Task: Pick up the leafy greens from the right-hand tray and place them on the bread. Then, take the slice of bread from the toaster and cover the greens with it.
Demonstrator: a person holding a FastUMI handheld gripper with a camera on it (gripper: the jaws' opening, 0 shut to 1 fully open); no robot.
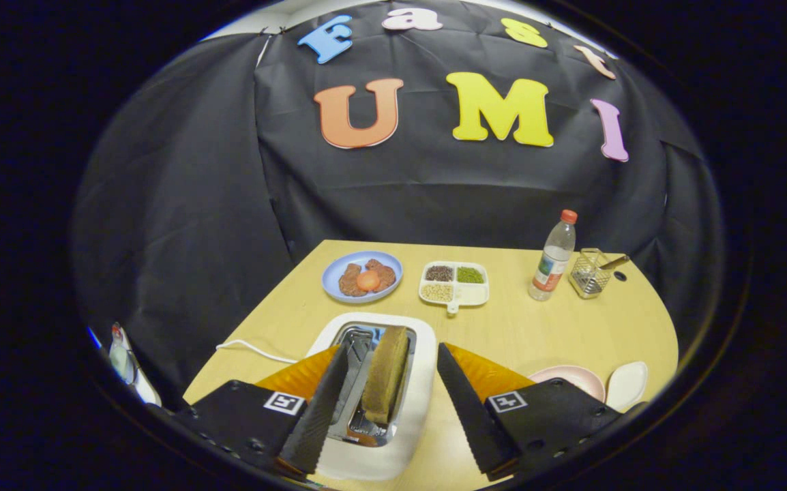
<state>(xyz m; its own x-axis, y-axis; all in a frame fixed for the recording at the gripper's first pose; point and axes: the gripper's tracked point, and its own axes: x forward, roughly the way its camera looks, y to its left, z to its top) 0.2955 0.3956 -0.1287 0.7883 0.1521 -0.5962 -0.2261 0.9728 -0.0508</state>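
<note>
- Over the white toaster (404, 436), gripper (391, 372) spread wide, holding nothing; slice of bread (387, 372) standing upright in the right-hand slot, between the two fingers and touching neither.
- Judged as the second half of the task, at the approach to the slice; greens not made out anywhere, so no telling whether that first step is done.
- Next move, by judgement: lower along the slot, square the fingers to the two broad faces of the slice, close gently, lift straight up; risk of crushing the crumb or scraping the metal slot edge if tilted.
- Beyond the toaster, on the pale wooden table (537, 327): blue plate (362, 275) with brown patties and a tomato slice on top; just beside it a white divided dish (454, 283) with seeds or beans in three compartments and the fourth bare.
- Farther right, a clear bottle (554, 258) with a red cap, and near it a wire basket (590, 273).
- Close by the right finger, a pink plate (574, 377) partly hidden, and a white spoon-shaped dish (627, 384) just beside it.
- White cord (254, 350) trailing off the toaster's left side; black cloth walling the booth behind.
</note>
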